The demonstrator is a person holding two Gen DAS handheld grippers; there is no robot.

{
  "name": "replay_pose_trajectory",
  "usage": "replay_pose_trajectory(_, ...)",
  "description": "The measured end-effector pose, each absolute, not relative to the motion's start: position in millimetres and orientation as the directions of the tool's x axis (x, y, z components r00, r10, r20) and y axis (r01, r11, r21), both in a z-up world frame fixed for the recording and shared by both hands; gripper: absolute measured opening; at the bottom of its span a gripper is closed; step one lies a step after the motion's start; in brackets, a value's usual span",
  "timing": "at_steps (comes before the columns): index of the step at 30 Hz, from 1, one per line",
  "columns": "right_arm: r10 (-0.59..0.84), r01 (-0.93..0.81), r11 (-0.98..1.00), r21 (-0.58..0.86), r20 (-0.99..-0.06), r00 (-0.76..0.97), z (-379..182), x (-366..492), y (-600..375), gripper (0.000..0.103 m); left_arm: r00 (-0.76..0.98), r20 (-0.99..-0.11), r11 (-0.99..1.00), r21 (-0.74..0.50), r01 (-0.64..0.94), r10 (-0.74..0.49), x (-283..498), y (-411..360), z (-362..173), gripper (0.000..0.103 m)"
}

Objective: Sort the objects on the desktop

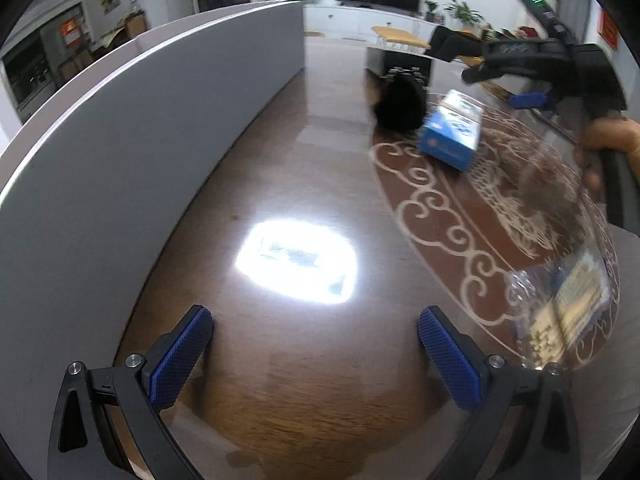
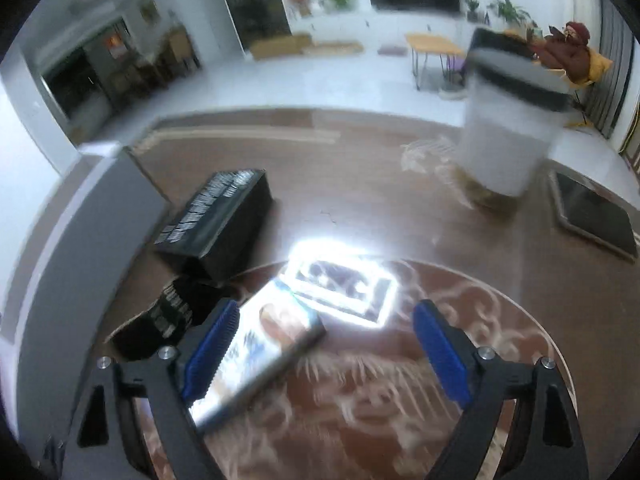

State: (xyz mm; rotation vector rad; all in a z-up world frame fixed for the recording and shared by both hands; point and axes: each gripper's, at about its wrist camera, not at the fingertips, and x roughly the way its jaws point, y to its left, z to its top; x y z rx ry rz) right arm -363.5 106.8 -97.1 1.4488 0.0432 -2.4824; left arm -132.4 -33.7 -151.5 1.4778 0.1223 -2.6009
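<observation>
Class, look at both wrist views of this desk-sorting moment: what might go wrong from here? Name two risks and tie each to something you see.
1. The right gripper, jaws open, hovers by the blue box, which lies askew under one jaw; closing might catch only a corner and push it away.
2. The black organizer sits right beside the box, so a sweeping move may knock it.

Dark wood table (image 1: 280, 380) w/ glare patch at center. On it: round patterned glass disc (image 1: 460, 232) at 3 o'clock, black box (image 2: 224, 208) at 12, white canister (image 2: 508, 136) at 2. Blue box (image 1: 450, 130) lies on disc, 1 o'clock.
</observation>
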Motion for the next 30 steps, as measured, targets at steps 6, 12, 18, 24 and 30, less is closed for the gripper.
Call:
replay_pose_trajectory(6,-0.467,0.678,-0.711,0.19,-0.847,-0.253,-112.7,-284.5,15.7,0.076,-0.508,-0.859,-0.973,-0.061,0.223,-0.063,-129.6,-45.6,-148.1,0.103)
replay_pose_trajectory(12,-0.521,0.631,-0.741,0.228,-0.788,-0.328,-77.3,-241.7,48.4,0.077,-0.49,-0.871,-0.984,-0.105,0.144,0.022,-122.3,-28.2,-146.6,0.103)
replay_pose_trajectory(18,-0.416,0.607,-0.79,0.09,-0.806,-0.421,-79.9,-208.9,99.9,0.086,-0.59,-0.801,-0.957,-0.243,0.159,0.106,-104.9,-29.5,-121.4,0.103)
replay_pose_trajectory(24,-0.45,0.635,-0.754,0.169,-0.838,-0.31,-116.3,-167.6,147.8,0.087,-0.534,-0.827,-0.914,-0.337,0.226,0.173,-119.7,-38.8,-135.5,0.103)
replay_pose_trajectory(30,-0.512,0.656,-0.705,0.27,-0.834,-0.207,-112.5,-123.1,178.9,0.091,-0.526,-0.835,-0.934,-0.301,0.193,0.161,-116.3,-28.5,-133.6,0.103)
